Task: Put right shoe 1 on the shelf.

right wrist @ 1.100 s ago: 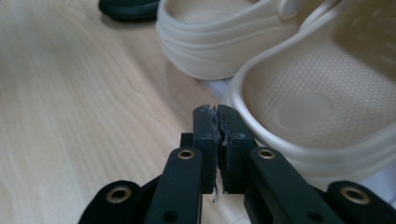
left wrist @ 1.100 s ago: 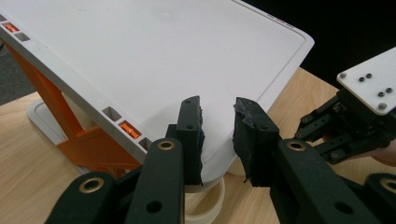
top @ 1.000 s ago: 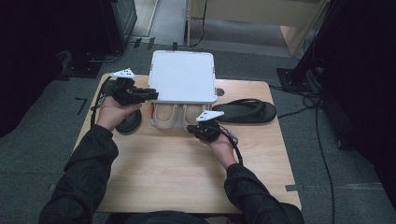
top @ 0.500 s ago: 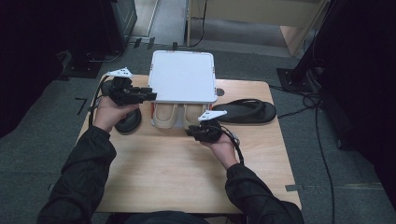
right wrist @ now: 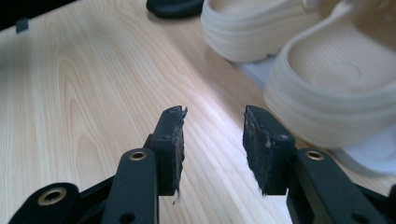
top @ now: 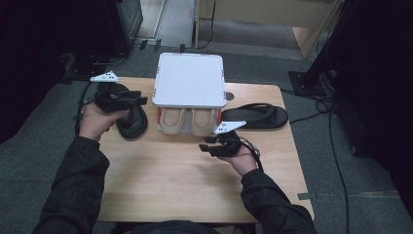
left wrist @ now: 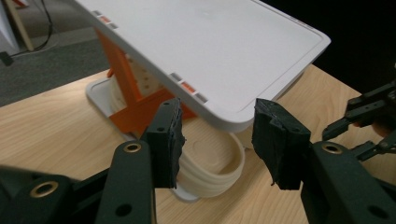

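A white two-level shoe rack [top: 189,80] stands at the table's far middle, with a pair of cream slippers [top: 187,122] under its top shelf. My left gripper [top: 140,101] hovers open just left of the rack, above a black slipper [top: 132,123]. Along its jaws I see the rack's white top [left wrist: 210,51], an orange post [left wrist: 135,100] and a cream slipper's [left wrist: 212,163] heel; the left gripper [left wrist: 217,128] holds nothing. My right gripper [top: 204,146] is open in front of the rack, close to the right cream slipper [right wrist: 336,79], and the right gripper [right wrist: 212,135] is empty.
A second black slipper [top: 255,116] lies to the right of the rack. The wooden table [top: 185,180] has bare room on the near side. Cables and dark furniture stand on the grey floor [top: 370,180] around the table.
The right gripper has drawn back a little toward the person. The left gripper has shifted slightly to the left. Both stay open.
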`<state>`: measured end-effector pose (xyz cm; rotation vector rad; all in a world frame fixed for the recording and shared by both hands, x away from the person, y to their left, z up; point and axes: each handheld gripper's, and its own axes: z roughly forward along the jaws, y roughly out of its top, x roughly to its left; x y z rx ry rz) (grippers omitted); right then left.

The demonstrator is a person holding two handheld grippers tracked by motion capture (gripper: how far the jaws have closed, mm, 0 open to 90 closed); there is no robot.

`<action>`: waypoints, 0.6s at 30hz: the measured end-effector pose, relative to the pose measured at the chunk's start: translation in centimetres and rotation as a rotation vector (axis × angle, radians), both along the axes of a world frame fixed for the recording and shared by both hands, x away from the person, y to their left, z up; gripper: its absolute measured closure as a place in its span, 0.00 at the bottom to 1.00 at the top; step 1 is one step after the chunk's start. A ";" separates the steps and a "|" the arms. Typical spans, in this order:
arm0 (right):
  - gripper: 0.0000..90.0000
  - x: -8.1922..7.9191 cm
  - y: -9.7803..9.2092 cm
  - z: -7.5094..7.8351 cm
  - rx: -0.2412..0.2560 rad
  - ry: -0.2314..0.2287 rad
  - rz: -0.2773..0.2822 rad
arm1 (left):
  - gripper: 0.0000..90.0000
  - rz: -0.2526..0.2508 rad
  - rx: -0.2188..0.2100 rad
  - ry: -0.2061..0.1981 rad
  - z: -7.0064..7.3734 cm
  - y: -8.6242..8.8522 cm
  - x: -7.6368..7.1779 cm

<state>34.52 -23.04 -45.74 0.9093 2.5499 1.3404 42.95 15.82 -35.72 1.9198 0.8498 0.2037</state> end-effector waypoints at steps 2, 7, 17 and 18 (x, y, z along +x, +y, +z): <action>0.65 -0.2 -0.5 0.1 -0.002 0.001 0.003 | 0.58 0.016 0.003 0.007 -0.3 0.6 -0.1; 0.65 -0.2 -1.2 0.3 0.015 -0.005 0.013 | 0.58 0.048 0.004 0.015 -1.1 2.0 -0.5; 0.65 0.6 0.2 -0.2 0.026 0.010 0.047 | 0.53 0.108 0.015 0.030 -3.4 4.7 -0.7; 0.65 0.6 0.4 -0.2 0.027 0.009 0.049 | 0.53 0.112 0.018 0.029 -3.6 4.9 -0.7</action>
